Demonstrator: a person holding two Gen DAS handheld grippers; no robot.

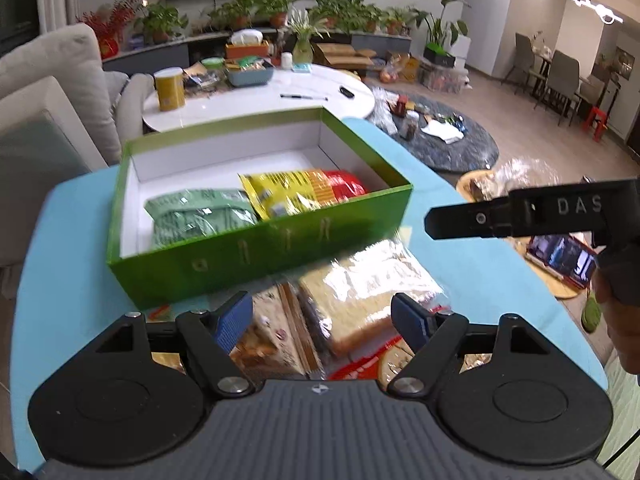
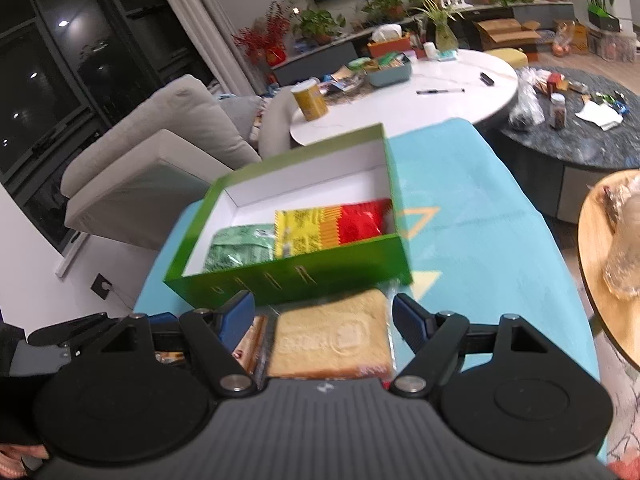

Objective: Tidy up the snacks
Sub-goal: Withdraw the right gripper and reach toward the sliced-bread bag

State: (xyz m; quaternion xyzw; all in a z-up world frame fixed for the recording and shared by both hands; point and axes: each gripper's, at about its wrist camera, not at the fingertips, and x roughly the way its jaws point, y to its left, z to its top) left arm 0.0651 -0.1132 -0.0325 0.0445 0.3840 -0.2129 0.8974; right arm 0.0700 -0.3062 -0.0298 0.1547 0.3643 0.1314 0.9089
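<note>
A green box [image 1: 256, 248] [image 2: 288, 276] stands open on the blue-covered table [image 1: 480, 272] [image 2: 480, 240]. Inside it lie a green packet [image 1: 200, 216] [image 2: 236, 252] and a yellow and red packet [image 1: 296, 196] [image 2: 320, 228]. In front of the box lie a wrapped slice of bread [image 1: 360, 296] [image 2: 332, 336] and a striped snack packet [image 1: 276, 332] to its left. My left gripper [image 1: 324, 320] hovers open over both. My right gripper [image 2: 326, 318] is open with the bread between its fingers, pads apart from it. A finger [image 1: 460, 216] of the right gripper shows at the right of the left wrist view.
Beyond the box stands a white round table [image 1: 280, 100] with a yellow canister [image 1: 170, 88] and a tray of items. A dark round low table [image 2: 580, 144] is cluttered. A wooden board [image 2: 596, 280] holds wrapped food at right. A sofa [image 2: 160, 140] is at left.
</note>
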